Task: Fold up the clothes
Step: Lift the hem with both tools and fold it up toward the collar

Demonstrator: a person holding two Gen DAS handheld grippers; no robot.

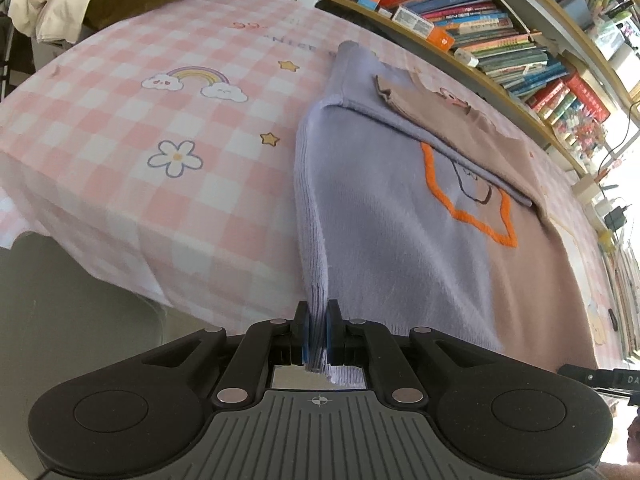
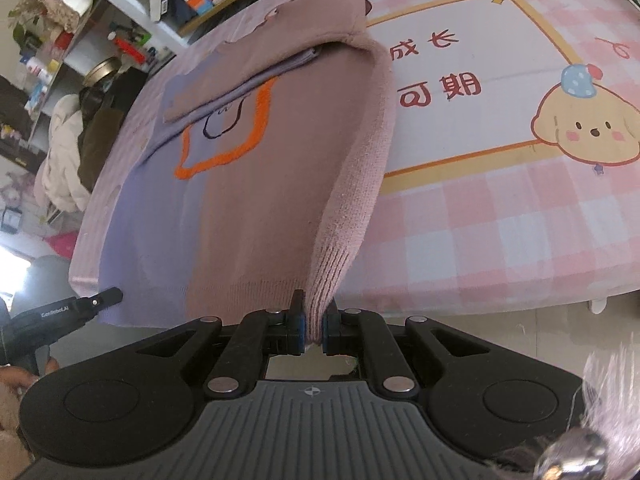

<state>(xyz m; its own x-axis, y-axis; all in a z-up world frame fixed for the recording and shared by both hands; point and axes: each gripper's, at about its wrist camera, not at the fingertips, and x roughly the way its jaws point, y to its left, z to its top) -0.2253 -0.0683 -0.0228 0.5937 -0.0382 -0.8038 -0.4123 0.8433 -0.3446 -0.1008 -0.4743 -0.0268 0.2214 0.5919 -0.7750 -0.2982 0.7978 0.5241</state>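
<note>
Lighting: soft daylight; you get blown-out glare at the left view's right edge and the right view's left edge. Fisheye bends the bookshelf (image 1: 500,36). Sweater (image 1: 380,220) slightly soft.

The sweater (image 1: 400,240) hem vanishes between each tool's pads, and book spines (image 1: 480,20) blur unreadably.

A lived-in room of a home, likely a bedroom or study. Ahead of the left gripper (image 1: 318,332) lies a pink checked sheet (image 1: 160,128) printed with rainbows and stars; to its right run crammed bookshelves (image 1: 500,36). Far ahead to its left, clothes (image 1: 52,0) lie heaped. Left of the right gripper (image 2: 314,330), shelves (image 2: 60,40) carry household clutter.
</note>
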